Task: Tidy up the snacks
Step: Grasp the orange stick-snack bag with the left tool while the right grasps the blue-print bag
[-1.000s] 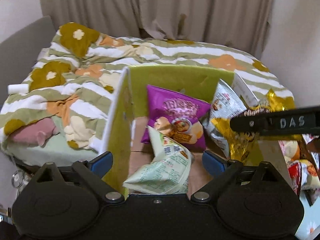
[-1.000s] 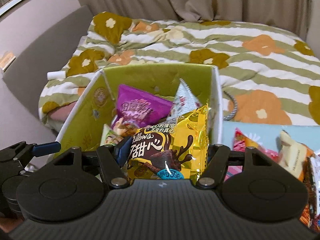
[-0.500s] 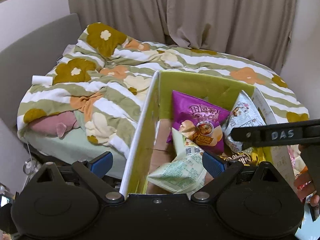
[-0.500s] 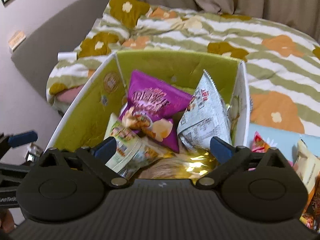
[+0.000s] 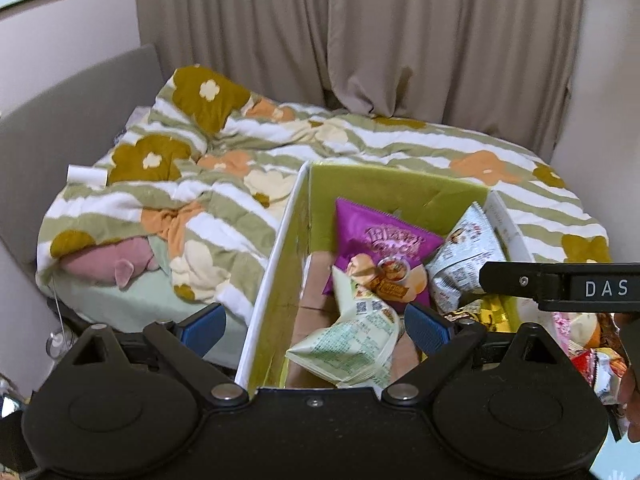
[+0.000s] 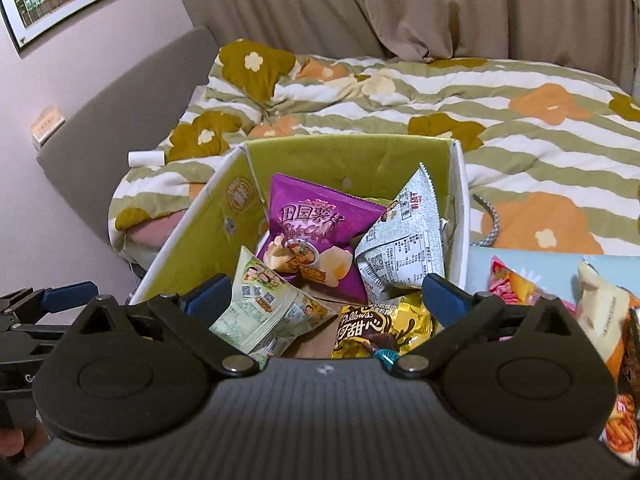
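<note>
In the right view, gold packet [image 6: 384, 322] plain, left view mostly hides it

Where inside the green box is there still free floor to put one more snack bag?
Bare brown floor shows along the green box's left wall, beside the purple chip bag and pale green packet. The right side is crowded: grey-white packet, gold foil bag.

Bed [image 6: 520, 152] with flowered striped duvet [image 6: 360, 92], green box [image 6: 344, 160], white roll [image 6: 146, 158]
</note>
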### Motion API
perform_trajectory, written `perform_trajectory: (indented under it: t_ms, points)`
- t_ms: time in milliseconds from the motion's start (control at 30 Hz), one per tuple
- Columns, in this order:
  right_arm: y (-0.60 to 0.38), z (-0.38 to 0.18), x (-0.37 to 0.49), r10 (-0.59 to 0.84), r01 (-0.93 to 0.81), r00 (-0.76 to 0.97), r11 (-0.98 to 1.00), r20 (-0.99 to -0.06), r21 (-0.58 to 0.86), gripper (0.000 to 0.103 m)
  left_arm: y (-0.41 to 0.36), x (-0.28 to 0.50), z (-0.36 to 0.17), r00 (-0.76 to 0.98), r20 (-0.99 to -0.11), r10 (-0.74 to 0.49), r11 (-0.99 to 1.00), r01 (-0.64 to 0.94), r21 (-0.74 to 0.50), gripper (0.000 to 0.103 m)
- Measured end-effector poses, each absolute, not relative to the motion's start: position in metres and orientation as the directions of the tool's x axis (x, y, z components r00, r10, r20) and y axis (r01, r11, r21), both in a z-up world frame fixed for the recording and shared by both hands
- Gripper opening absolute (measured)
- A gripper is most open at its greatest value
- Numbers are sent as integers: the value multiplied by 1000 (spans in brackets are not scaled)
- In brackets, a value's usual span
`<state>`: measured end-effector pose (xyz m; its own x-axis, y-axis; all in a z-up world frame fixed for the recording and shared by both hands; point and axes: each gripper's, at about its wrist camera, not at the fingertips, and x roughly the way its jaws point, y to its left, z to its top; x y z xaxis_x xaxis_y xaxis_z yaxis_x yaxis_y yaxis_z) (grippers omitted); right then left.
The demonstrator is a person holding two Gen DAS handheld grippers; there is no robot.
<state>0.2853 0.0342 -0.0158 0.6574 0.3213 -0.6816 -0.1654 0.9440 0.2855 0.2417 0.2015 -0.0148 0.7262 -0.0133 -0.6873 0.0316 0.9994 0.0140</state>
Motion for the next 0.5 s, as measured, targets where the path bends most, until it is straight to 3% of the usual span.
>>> perform_trajectory:
  t_ms: [500]
  points:
    - [3,33,210,190,-52,761,971,-621,233,103,164,206,13,775,-608,-172,976,219,3,98]
